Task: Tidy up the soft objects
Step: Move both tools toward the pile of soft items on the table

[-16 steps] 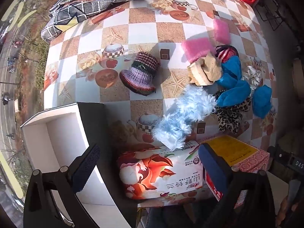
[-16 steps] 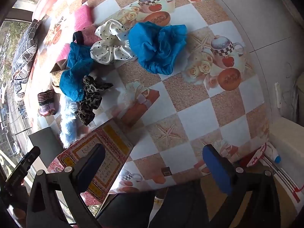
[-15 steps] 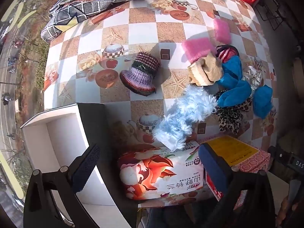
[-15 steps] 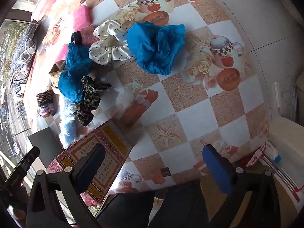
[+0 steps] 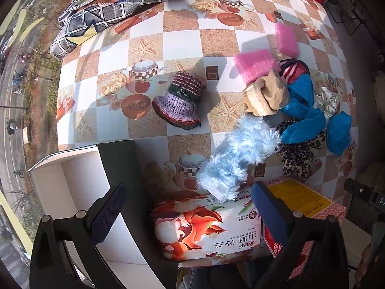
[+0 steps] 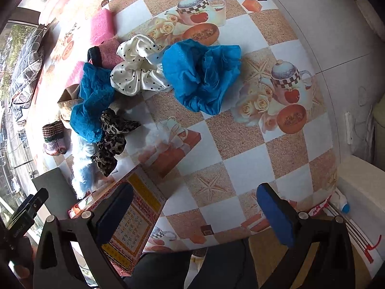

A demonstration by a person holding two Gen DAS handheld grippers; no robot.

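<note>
Tissue pack [image 5: 207,226] between spread left tool [image 5: 185,204] pads, untouched.

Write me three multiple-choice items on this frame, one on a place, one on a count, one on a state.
1. Where does the knitted hat lie?
A. Alone on the tablecloth
B. Inside the white box
C. On the pillow

2. How many pink sponges are on the table?
A. One
B. Two
C. Four

3. How is the right claw?
A. Shut on the blue cloth
B. Shut and empty
C. Open and empty

Answers:
1. A: the hat sits on the tablecloth, apart from the pile, the white box and the pillow.
2. B: two sponges lie side by side beyond the pile.
3. C: its pads stand wide apart, and the blue cloth lies well ahead.
</note>
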